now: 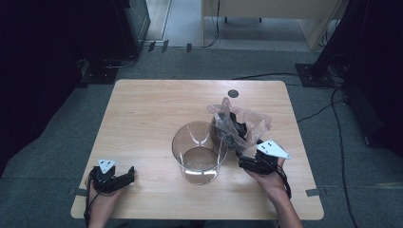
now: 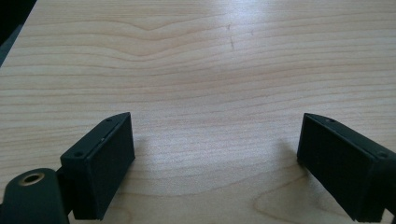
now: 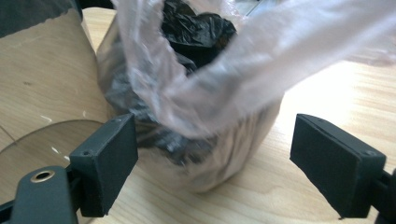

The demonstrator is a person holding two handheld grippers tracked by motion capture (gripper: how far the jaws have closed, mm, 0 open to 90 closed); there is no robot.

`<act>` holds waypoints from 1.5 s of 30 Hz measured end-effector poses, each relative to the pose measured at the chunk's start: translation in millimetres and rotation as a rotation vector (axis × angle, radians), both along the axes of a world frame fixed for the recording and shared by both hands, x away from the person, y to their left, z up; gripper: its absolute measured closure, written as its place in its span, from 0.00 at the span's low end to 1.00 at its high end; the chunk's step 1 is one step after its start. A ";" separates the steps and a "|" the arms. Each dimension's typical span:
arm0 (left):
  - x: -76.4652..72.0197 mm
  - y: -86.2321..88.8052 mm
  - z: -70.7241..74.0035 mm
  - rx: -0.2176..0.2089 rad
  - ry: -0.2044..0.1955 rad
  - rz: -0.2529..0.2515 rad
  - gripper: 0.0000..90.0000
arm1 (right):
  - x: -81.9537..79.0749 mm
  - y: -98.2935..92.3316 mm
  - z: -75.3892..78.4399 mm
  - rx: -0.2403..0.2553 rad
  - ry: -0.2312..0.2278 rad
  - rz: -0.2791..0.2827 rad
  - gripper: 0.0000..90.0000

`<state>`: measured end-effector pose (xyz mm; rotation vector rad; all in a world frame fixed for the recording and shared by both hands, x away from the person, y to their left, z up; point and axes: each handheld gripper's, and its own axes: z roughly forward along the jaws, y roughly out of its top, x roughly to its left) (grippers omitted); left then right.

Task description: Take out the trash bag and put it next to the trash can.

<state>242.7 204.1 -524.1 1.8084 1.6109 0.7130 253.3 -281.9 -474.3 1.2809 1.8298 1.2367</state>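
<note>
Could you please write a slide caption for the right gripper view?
Open right claw facing a clear plastic bag beside the glass container.

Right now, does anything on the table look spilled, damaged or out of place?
Nothing looks spilled or broken. The clear plastic bag holding something dark sits rumpled beside the clear round container, its top loose and open. The container stands upright with nothing visible in it. Both the right gripper and the left gripper are open, holding nothing.
</note>
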 end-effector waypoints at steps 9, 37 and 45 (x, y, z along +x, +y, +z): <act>0.0 0.0 0.0 0.000 0.000 0.000 0.12 | -7.3 -18.3 -5.8 -0.015 0.014 -0.039 0.17; 0.0 0.0 0.0 0.000 0.000 0.000 0.12 | -34.2 -78.7 -28.0 -0.060 0.102 -0.168 0.17; 0.0 0.0 0.0 0.000 0.000 0.000 0.12 | -41.4 -93.8 -33.9 -0.069 0.150 -0.209 0.17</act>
